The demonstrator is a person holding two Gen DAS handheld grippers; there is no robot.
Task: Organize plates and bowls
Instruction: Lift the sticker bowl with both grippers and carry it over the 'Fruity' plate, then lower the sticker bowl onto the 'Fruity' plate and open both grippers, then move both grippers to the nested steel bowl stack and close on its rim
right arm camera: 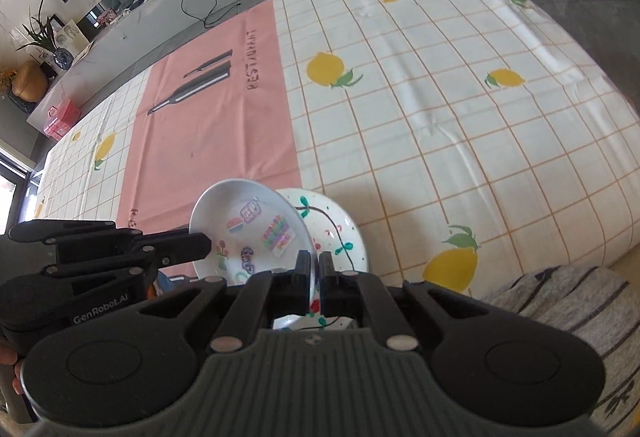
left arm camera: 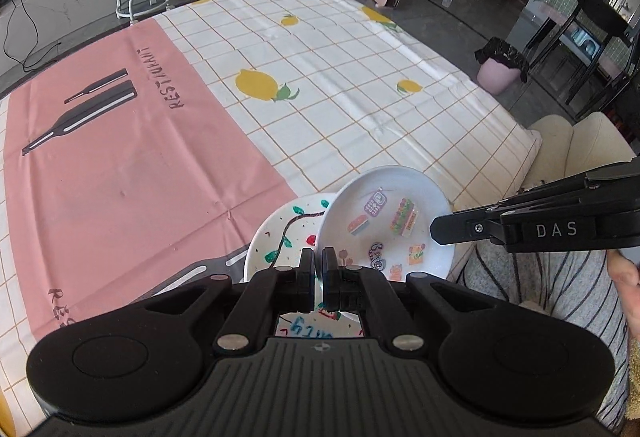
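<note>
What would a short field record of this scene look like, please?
surface: lemon-print tablecloth with pink placemat
sticker plate: tilted, overlapping the painted plate
painted plate: partly hidden behind it
left gripper: shut on the sticker plate's rim
right gripper: shut on the sticker plate's opposite rim

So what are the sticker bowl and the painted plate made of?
The sticker bowl looks like glazed white ceramic, or maybe hard plastic: smooth and slightly shiny, with a thin stiff rim. The painted plate looks like the same kind of glossy white ware, its drawings looking hand-painted.
</note>
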